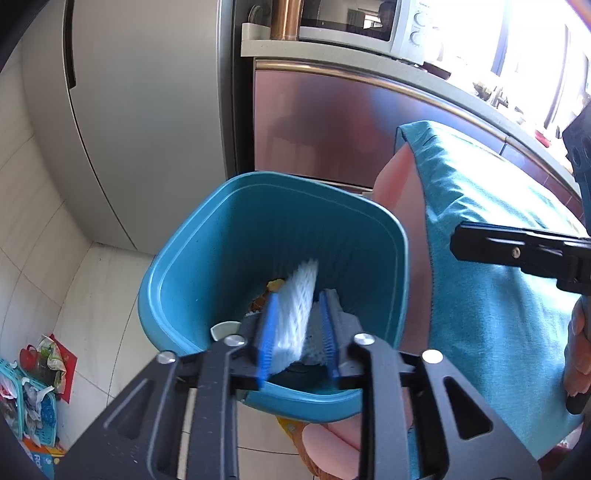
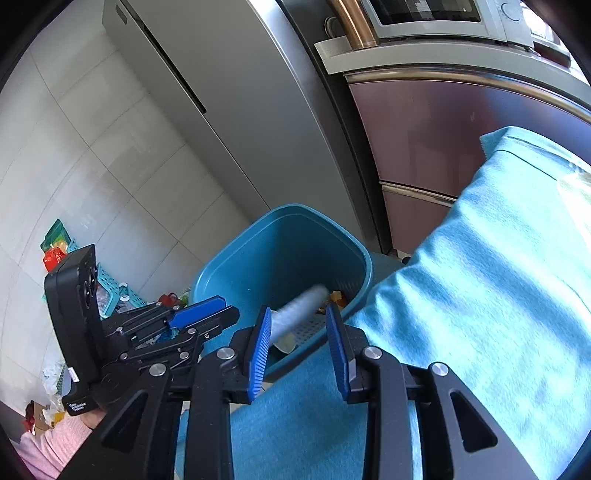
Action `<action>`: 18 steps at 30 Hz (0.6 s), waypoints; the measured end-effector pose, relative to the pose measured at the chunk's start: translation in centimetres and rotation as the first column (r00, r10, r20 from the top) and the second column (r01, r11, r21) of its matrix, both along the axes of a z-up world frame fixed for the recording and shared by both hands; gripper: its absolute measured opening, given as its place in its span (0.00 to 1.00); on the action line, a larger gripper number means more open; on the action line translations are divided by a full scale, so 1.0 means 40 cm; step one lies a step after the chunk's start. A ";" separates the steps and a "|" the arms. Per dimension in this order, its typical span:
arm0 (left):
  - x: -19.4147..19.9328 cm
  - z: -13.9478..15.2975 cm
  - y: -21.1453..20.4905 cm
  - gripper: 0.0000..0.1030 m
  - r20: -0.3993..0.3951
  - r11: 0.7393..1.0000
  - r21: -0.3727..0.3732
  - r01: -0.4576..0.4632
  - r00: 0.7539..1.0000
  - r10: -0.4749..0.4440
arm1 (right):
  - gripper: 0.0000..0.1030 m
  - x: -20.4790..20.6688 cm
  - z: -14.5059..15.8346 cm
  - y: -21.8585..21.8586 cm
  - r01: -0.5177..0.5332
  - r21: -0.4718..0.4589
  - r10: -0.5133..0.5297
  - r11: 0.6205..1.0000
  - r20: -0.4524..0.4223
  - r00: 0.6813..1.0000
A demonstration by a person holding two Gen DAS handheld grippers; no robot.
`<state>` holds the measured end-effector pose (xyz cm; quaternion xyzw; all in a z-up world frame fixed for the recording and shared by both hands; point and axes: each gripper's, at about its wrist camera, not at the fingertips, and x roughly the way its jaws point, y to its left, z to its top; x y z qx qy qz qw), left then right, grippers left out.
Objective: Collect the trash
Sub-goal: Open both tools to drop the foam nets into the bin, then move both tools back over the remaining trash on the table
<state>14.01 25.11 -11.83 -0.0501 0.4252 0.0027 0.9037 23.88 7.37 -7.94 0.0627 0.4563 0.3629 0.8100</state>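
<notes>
A teal trash bin (image 1: 173, 266) stands on the floor below both grippers, with scraps and a small white cup at its bottom. A white foam net sleeve (image 1: 295, 314) sits blurred between the blue pads of my left gripper (image 1: 298, 295). It lies against the left pad, and a gap shows at the right pad. In the right wrist view the foam sleeve (image 2: 303, 306) is a blur inside the bin (image 2: 229, 258), beside the left gripper (image 2: 207, 310). My right gripper (image 2: 297, 314) is open and holds nothing, hovering over the bin's near rim. Its black finger (image 1: 487, 243) enters from the right.
A teal cloth (image 2: 480, 295) covers the raised surface right of the bin. A grey fridge (image 1: 147, 110) and a reddish cabinet (image 1: 332, 122) with a microwave (image 1: 351, 22) on top stand behind. Wrappers and a teal basket (image 1: 33, 406) lie on the tiled floor at the left.
</notes>
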 end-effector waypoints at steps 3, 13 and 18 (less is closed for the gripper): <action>-0.004 0.006 -0.005 0.27 0.005 1.000 -0.003 0.000 1.000 0.000 | 0.28 -0.013 0.010 -0.022 0.007 0.016 -0.008 1.000 0.005 1.000; -0.058 0.079 -0.055 0.34 0.097 0.999 -0.011 0.040 0.994 -0.039 | 0.33 -0.080 0.065 -0.123 0.033 0.064 -0.037 0.997 0.067 0.997; -0.099 0.132 -0.125 0.38 0.168 0.993 -0.018 0.119 0.979 -0.114 | 0.35 -0.143 0.107 -0.205 0.068 0.070 -0.077 0.995 0.126 0.989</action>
